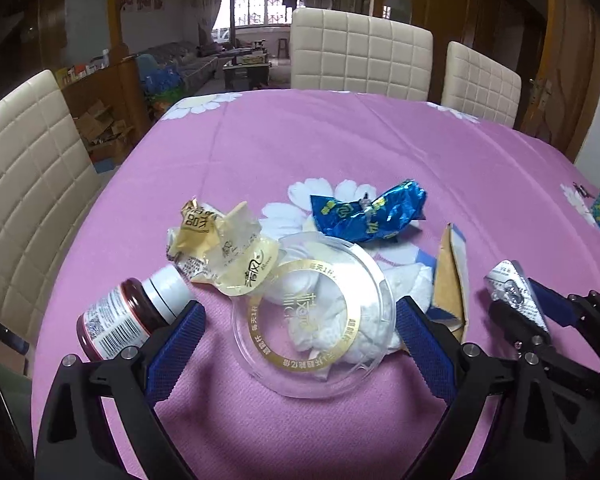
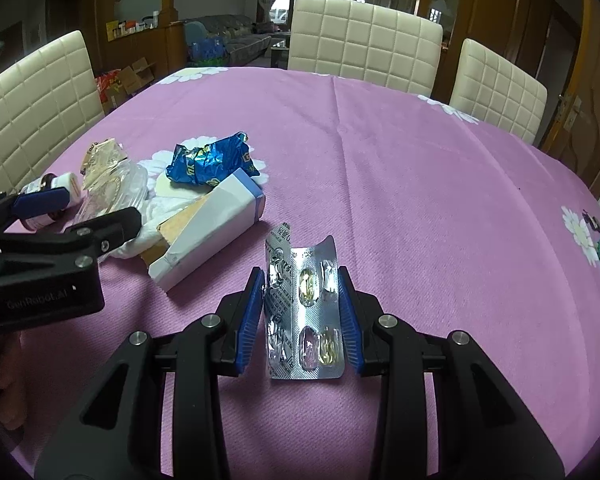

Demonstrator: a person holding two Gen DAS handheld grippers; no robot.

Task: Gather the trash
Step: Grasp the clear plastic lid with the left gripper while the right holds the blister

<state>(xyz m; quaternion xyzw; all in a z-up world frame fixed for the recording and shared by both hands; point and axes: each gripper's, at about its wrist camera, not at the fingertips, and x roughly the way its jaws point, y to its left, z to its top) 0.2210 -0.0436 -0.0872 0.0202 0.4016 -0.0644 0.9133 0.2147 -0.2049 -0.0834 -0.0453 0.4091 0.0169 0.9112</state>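
Count on the pink cloth (image 1: 340,152): one bottle (image 1: 128,316), one clear lid (image 1: 306,320) with a gold ring, one yellow wrapper (image 1: 220,248), one blue wrapper (image 1: 368,214), one wad of tissue (image 1: 404,284), one box (image 2: 216,228), one blister pack (image 2: 304,308). Three cream chairs round the table.

Left gripper (image 1: 300,344): angled down at the table, jaws spread wide and straddling the clear lid. Pads are not pressing on it; gaps show on both sides. Its left finger (image 1: 176,344) sits just beside the bottle's white cap. Nothing held.

Right gripper (image 2: 302,320): also angled down, jaws partly closed with the blister pack pinched between the blue pads. Pack is bowed into a trough by the squeeze. In the right wrist view a bit of the person's hand shows at the lower left edge, under the left gripper body.

Orientation:
- Blister pack: long axis runs along the fingers, far end pointing away from the camera, blisters facing up.
- Bottle: on its side, cap end pointing toward the lid.
- Box: on its side, flattened and torn, long axis diagonal, blue end toward the blue wrapper.
- Lid: flat, on top of the tissue.

The trash pile sits left of the right gripper, all items touching or just beside each other.
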